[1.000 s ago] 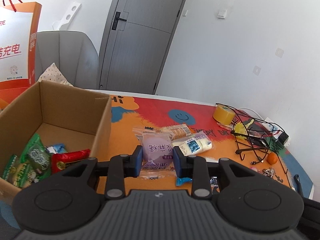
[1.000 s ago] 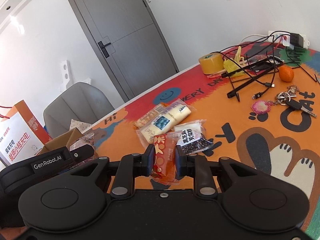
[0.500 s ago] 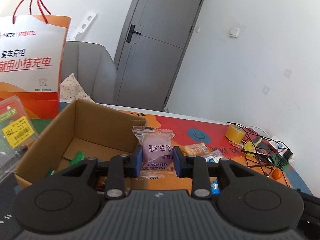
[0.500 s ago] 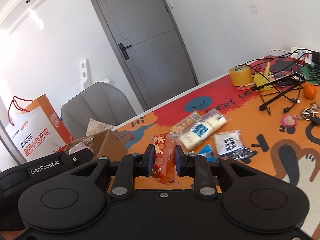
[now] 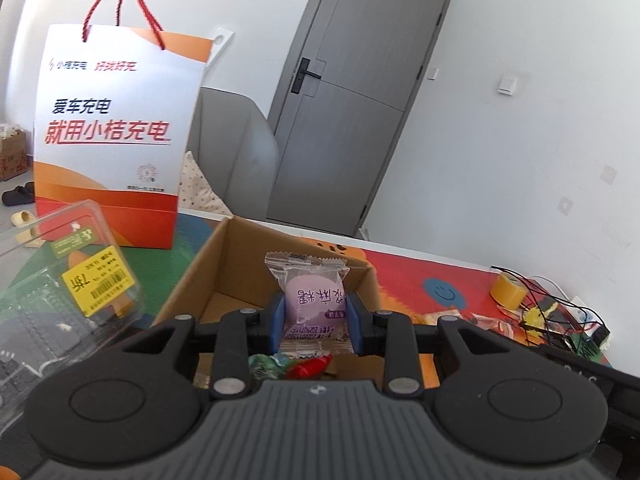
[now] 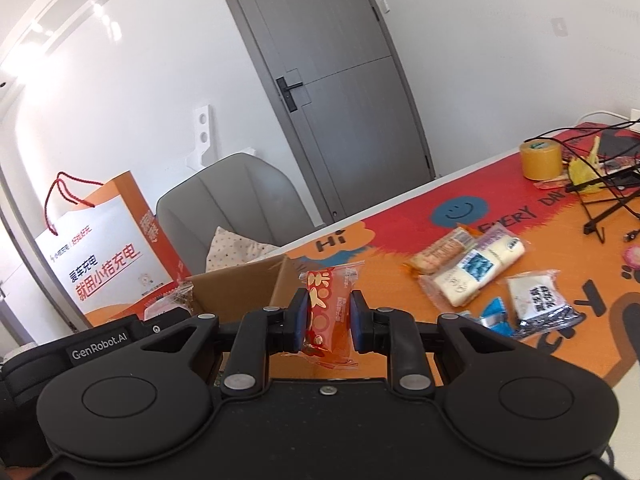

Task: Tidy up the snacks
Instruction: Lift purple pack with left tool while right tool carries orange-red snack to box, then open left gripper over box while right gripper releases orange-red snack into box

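My left gripper (image 5: 315,320) is shut on a purple snack packet (image 5: 314,300) and holds it above the open cardboard box (image 5: 240,256). Green and red snack packs (image 5: 296,366) lie in the box below the fingers. My right gripper (image 6: 325,320) is shut on an orange-red snack packet (image 6: 328,316), held in the air just right of the box (image 6: 240,288). Several snack packets (image 6: 472,268) lie on the orange mat to the right, among them a black and white one (image 6: 540,300).
An orange and white paper bag (image 5: 116,132) stands behind the box. A clear plastic clamshell (image 5: 60,292) is at the left. A tape roll (image 6: 540,160), cables and a black wire stand (image 6: 600,200) lie at the far right. A grey chair (image 6: 232,204) stands behind the table.
Both grippers have moved left with their packets. The left one has gone from over the mat to above the box. The right one has come up beside the box.
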`<state>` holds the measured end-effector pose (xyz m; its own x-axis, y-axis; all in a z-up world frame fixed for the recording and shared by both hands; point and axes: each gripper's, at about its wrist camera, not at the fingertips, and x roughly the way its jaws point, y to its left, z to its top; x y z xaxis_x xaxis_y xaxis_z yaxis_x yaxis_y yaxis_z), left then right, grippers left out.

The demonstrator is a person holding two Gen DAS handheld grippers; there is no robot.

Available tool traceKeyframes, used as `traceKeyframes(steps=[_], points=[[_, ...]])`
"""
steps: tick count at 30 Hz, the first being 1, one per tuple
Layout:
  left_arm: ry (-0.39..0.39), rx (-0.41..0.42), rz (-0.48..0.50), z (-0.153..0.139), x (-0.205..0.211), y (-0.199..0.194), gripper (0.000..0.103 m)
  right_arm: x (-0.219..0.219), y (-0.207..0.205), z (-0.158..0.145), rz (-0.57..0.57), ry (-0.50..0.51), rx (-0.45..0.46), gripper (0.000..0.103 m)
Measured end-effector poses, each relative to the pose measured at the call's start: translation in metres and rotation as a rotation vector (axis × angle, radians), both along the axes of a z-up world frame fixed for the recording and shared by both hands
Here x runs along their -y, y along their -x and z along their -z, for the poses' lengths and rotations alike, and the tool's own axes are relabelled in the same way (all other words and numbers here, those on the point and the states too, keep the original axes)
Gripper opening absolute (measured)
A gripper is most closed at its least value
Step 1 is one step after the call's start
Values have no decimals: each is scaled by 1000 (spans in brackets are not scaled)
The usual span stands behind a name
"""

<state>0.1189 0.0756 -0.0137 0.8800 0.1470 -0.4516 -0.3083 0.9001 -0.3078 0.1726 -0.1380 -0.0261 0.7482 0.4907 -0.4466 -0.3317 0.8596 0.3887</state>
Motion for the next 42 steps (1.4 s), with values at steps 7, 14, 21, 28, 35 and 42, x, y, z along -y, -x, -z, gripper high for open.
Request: traceKeyframes(steps=[7, 14, 21, 28, 35, 42], points=[[18, -23, -46, 7, -22, -4, 31, -25, -7, 0, -52, 4, -6, 23], [24, -33, -68, 10, -35, -4, 34, -48, -14, 2, -93, 10, -15, 23], [49, -44, -82, 12, -43, -1, 38, -69, -22, 4, -117, 16, -26, 23], [49, -49, -98, 9, -44, 2, 46, -81, -29, 3, -159, -20, -35, 26], [49, -40, -88, 5, -36, 2, 57, -67, -26, 3, -134, -40, -41, 32], [37, -37, -79, 2, -16, -1, 79, -36, -20, 4, -84, -50, -44, 42]])
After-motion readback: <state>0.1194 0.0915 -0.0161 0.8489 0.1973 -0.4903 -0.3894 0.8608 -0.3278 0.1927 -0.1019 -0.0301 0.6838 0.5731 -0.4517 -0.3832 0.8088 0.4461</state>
